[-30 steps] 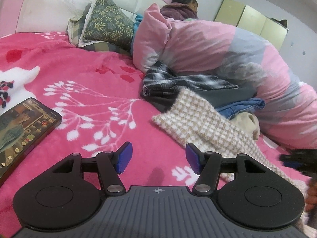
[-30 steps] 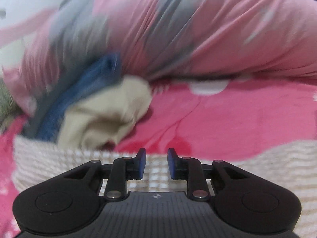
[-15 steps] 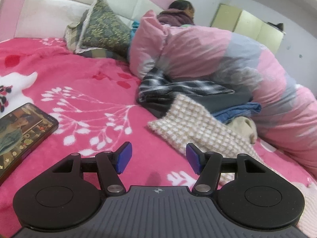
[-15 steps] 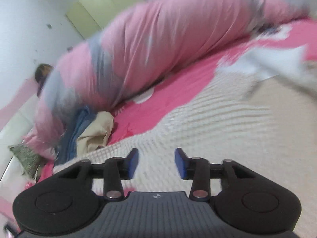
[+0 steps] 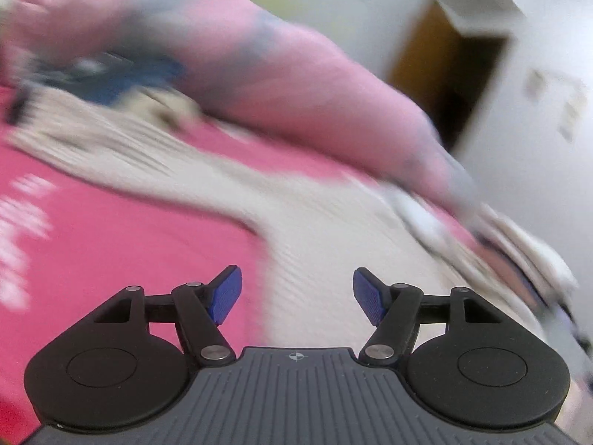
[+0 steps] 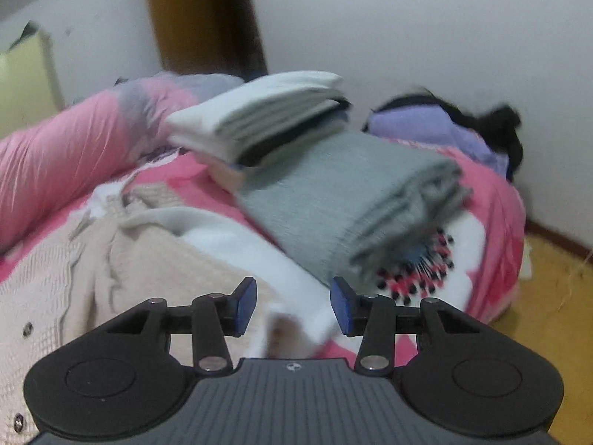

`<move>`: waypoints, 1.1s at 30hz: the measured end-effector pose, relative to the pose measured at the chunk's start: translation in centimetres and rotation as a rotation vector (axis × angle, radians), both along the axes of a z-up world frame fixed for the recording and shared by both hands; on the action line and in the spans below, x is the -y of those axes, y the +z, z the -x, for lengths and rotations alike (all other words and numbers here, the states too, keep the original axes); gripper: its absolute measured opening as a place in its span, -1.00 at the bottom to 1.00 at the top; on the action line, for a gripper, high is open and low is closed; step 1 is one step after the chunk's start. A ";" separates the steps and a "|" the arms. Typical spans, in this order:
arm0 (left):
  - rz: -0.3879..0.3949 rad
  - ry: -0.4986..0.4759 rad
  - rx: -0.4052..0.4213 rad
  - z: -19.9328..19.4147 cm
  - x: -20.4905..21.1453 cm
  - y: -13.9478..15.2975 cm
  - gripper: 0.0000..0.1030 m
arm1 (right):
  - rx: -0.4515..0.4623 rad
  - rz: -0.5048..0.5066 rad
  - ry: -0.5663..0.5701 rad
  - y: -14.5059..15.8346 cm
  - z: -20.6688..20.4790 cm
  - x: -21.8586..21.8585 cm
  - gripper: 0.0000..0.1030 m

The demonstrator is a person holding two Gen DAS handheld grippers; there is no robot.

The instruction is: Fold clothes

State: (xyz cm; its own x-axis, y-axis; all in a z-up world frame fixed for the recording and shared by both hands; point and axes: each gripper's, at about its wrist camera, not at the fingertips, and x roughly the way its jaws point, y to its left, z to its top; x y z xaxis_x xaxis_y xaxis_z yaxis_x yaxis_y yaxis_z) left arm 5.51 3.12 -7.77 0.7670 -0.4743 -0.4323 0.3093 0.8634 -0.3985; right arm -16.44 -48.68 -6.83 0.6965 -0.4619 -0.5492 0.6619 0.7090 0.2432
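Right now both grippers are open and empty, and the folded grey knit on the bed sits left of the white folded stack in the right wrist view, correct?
Not quite. The right wrist view shows the folded grey knit right of the white folded stack. Left gripper and right gripper are open and empty.

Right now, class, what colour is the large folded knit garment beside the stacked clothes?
Grey; the large folded knit garment shows best in the right wrist view.

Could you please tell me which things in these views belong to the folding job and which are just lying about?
Belonging to the job:
cream knit cardigan
folded grey garment
folded stack
unfolded clothes pile

Lying about:
pink duvet
purple item
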 end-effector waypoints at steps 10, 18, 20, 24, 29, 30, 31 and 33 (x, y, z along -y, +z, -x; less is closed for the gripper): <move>-0.148 -0.214 -0.013 4.2 9.2 -1.8 0.30 | 0.363 -0.668 -0.007 -7.5 4.0 7.1 -0.03; -0.195 -0.171 -0.103 4.9 9.5 -3.5 0.30 | 0.501 -0.906 -0.083 -11.2 5.2 8.3 -0.03; -0.193 -0.155 -0.108 4.9 9.0 -3.5 0.30 | 0.492 -0.890 -0.096 -11.3 4.9 8.5 -0.03; -0.208 -0.144 -0.112 4.8 8.7 -3.8 0.30 | 0.473 -0.858 -0.124 -11.6 4.2 8.7 -0.03; -0.232 -0.140 -0.097 5.0 9.2 -3.9 0.30 | 0.450 -0.818 -0.157 -11.9 3.4 9.0 -0.05; -0.235 -0.140 -0.093 5.1 9.3 -4.0 0.30 | 0.446 -0.810 -0.164 -12.0 3.3 9.1 -0.10; -0.242 -0.141 -0.088 5.2 9.3 -4.0 0.30 | 0.441 -0.802 -0.171 -12.0 3.1 9.1 -0.14; -0.253 -0.143 -0.078 5.4 9.4 -4.1 0.30 | 0.418 -0.754 -0.169 -11.6 3.0 9.0 -0.59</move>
State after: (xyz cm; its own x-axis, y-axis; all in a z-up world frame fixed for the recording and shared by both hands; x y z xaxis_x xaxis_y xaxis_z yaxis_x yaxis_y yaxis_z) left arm 0.07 -6.30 -11.86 0.6603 -0.4443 -0.6054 0.4116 0.8884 -0.2030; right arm -19.41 -57.65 -18.47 0.8639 -0.1937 -0.4650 0.4956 0.1621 0.8533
